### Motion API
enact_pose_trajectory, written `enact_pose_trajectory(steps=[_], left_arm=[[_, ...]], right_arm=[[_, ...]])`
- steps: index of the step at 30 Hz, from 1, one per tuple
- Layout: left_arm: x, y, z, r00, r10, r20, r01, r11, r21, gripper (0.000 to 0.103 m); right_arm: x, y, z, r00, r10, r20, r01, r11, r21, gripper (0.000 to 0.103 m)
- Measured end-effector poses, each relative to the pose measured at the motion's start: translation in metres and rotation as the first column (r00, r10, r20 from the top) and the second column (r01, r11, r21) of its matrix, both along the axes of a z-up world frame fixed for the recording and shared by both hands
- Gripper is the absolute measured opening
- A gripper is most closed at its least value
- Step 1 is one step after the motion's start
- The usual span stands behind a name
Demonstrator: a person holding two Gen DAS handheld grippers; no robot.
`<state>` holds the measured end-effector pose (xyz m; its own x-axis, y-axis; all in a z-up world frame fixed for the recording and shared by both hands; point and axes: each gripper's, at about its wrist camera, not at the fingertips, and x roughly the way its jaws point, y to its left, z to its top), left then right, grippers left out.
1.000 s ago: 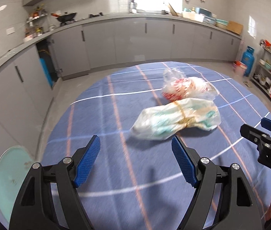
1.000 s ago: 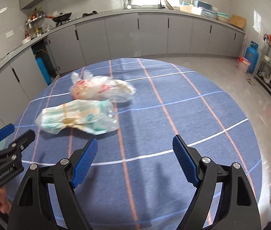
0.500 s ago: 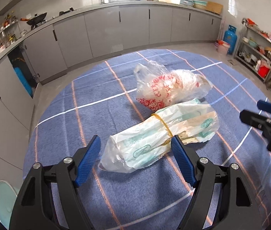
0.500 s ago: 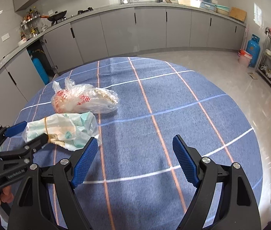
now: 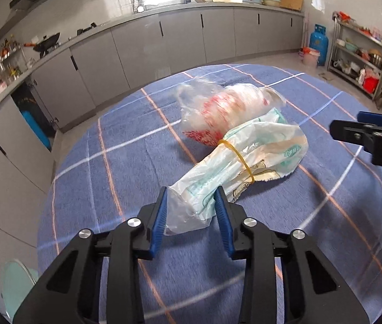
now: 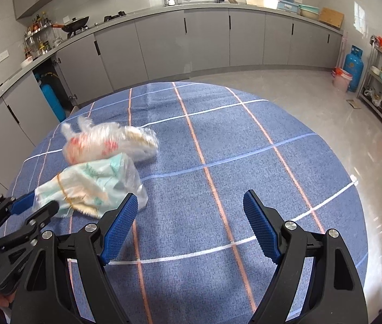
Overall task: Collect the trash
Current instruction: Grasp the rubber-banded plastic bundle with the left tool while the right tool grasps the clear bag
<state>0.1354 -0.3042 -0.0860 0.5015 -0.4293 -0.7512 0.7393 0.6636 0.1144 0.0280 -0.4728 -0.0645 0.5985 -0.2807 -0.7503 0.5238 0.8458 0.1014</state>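
Left claw point(image 5: 191, 205) closing, pads touching near end of green-printed bag point(image 5: 242, 159), right claw point(image 6: 191, 216) wide open, empty, beside the bag on worktop point(image 6: 244, 140)

Grey kitchen cabinets point(image 6: 164, 43), tiled floor point(image 6: 312, 100)

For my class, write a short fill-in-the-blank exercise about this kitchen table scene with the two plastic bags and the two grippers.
1. A ______ rubber band is wrapped around the green-printed bag.
2. The end of that bag lies between the closing jaws of the ______ gripper.
3. The right gripper has ______ between its open jaws.
4. The red-printed bag lies on a ______ checked tablecloth.

Missing words: yellow; left; nothing; blue
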Motion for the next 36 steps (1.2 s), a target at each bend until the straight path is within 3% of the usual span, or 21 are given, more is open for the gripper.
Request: enact_pose_trajectory(steps=[6, 11, 14, 20, 26, 28, 30, 32, 36], left_arm=[[-0.008, 0.041, 0.01, 0.997, 0.062, -0.04, -0.065, 0.995, -0.074, 0.032], [-0.006, 0.091, 0.024, 0.982, 0.169, -0.079, -0.18, 0.97, -0.166, 0.032], [0.001, 0.113, 0.029, 0.957, 0.279, -0.084, -0.29, 0.937, -0.194, 0.032], [0.016, 0.138, 0.036, 0.877, 0.475, -0.07, -0.477, 0.848, -0.23, 0.032], [0.02, 0.141, 0.035, 0.859, 0.507, -0.074, -0.509, 0.83, -0.229, 0.032], [0.02, 0.144, 0.033, 0.853, 0.516, -0.084, -0.52, 0.823, -0.226, 0.032], [0.023, 0.144, 0.033, 0.85, 0.518, -0.091, -0.525, 0.821, -0.226, 0.032], [0.024, 0.148, 0.032, 0.848, 0.521, -0.096, -0.529, 0.818, -0.226, 0.032], [0.023, 0.153, 0.032, 0.846, 0.523, -0.106, -0.532, 0.814, -0.232, 0.032]], right_arm=[[0.016, 0.003, 0.005, 0.999, 0.038, -0.001, -0.038, 0.999, -0.01, 0.08], [0.035, 0.007, 0.006, 0.997, 0.076, 0.008, -0.076, 0.997, 0.032, 0.08], [0.046, 0.013, 0.009, 0.996, 0.09, 0.029, -0.091, 0.995, 0.034, 0.08], [0.075, 0.034, 0.013, 0.985, 0.171, 0.04, -0.171, 0.985, 0.018, 0.08], [0.106, 0.035, -0.011, 0.982, 0.191, -0.018, -0.189, 0.98, 0.063, 0.079], [0.109, 0.034, -0.014, 0.983, 0.185, -0.009, -0.183, 0.978, 0.095, 0.073], [0.111, 0.034, -0.017, 0.983, 0.185, -0.001, -0.184, 0.976, 0.116, 0.047], [0.112, 0.035, -0.018, 0.983, 0.183, 0.001, -0.182, 0.976, 0.12, 0.035], [0.11, 0.043, -0.015, 0.982, 0.19, 0.008, -0.19, 0.977, 0.096, 0.021]])
